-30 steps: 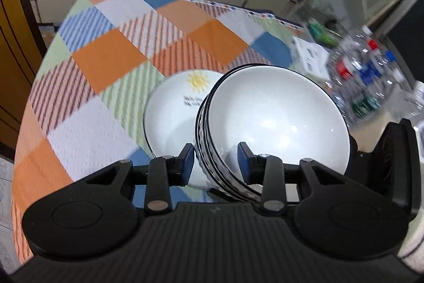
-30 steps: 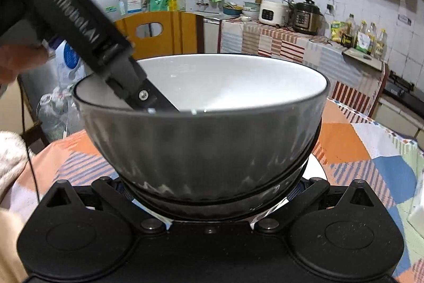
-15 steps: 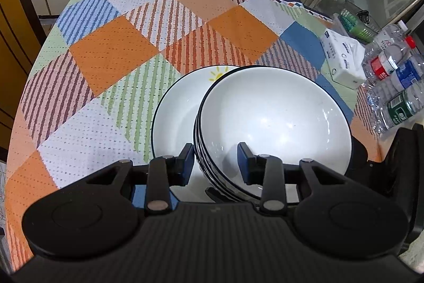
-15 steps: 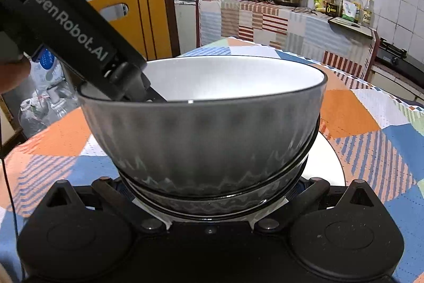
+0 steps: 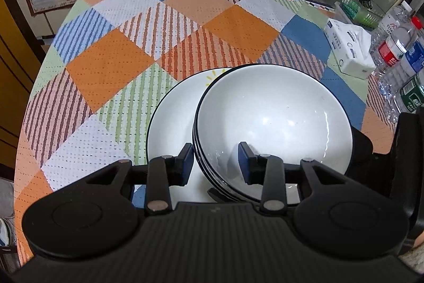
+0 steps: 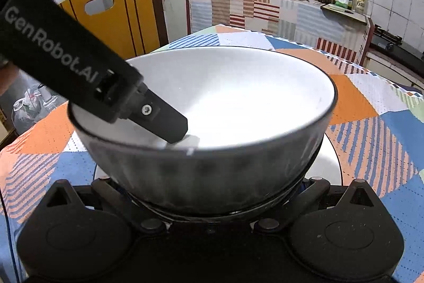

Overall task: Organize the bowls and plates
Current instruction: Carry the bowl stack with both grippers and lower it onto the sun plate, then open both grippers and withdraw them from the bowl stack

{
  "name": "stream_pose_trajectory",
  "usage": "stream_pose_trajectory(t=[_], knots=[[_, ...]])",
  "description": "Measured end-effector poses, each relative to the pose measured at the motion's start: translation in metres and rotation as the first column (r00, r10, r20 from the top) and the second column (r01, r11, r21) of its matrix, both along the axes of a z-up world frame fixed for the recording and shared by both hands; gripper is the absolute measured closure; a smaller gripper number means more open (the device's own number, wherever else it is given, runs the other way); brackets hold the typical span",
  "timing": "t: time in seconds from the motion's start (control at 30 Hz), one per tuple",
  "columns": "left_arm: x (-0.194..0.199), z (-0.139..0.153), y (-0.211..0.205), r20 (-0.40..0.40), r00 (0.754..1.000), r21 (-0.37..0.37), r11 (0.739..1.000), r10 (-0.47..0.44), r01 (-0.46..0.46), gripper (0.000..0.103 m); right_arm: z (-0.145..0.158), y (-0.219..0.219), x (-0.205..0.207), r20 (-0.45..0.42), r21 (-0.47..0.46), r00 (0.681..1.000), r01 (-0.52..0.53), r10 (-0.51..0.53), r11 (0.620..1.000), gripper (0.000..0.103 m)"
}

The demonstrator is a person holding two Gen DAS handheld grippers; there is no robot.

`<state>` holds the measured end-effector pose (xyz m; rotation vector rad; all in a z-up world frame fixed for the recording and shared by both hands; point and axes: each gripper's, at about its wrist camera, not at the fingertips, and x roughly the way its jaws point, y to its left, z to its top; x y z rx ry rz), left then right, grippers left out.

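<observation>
From the left wrist view, the left gripper (image 5: pixel 214 163) is straddling the near rim of the bowls (image 5: pixel 273 121), 1 finger inside and 1 outside, with gaps showing, so the jaws are apart. The stack is sitting on the plate (image 5: pixel 172 121). A second ago it was higher and tilted; now it looks set down, so stacking is nearly done. The checked tablecloth (image 5: pixel 111 65) is bare beyond, with a tissue pack (image 5: pixel 347 49) and bottles (image 5: pixel 397 57) at the side.

From the right wrist view, the right gripper (image 6: pixel 212 206) is sitting under the bowls (image 6: pixel 212 163); I cannot tell its jaws. Kitchen counters are behind.
</observation>
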<state>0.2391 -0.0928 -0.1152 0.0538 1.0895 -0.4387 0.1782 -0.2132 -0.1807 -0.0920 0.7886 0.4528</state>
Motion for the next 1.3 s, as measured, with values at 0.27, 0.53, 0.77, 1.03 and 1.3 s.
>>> stream_pose_trajectory(t=[0.27,0.53,0.77,1.03,1.3], knots=[[-0.003,-0.003,0.010,0.024,0.998,-0.034,0.998,0.056,-0.055,0.065,-0.003,0.003,-0.009,-0.002,-0.068,0.998,0.065,-0.065,0.996,0.000],[-0.020,0.016,0.020,0.122,0.988,-0.042,0.995,0.091,-0.087,0.061,0.019,-0.003,-0.028,-0.008,-0.111,0.995,0.095,-0.097,0.989,0.000],[-0.043,0.047,0.031,0.186,0.978,-0.047,0.995,0.097,-0.090,0.057,0.044,-0.011,-0.049,0.014,-0.090,0.991,0.131,-0.131,0.987,0.000],[-0.081,0.089,0.049,0.214,0.966,-0.037,0.990,0.142,-0.138,0.057,0.080,-0.021,-0.072,0.036,-0.056,0.981,0.193,-0.191,0.980,0.000],[-0.128,0.120,0.052,0.263,0.957,0.010,0.992,0.119,-0.126,0.057,0.117,-0.033,-0.096,-0.015,-0.023,0.938,0.346,-0.346,0.938,0.000]])
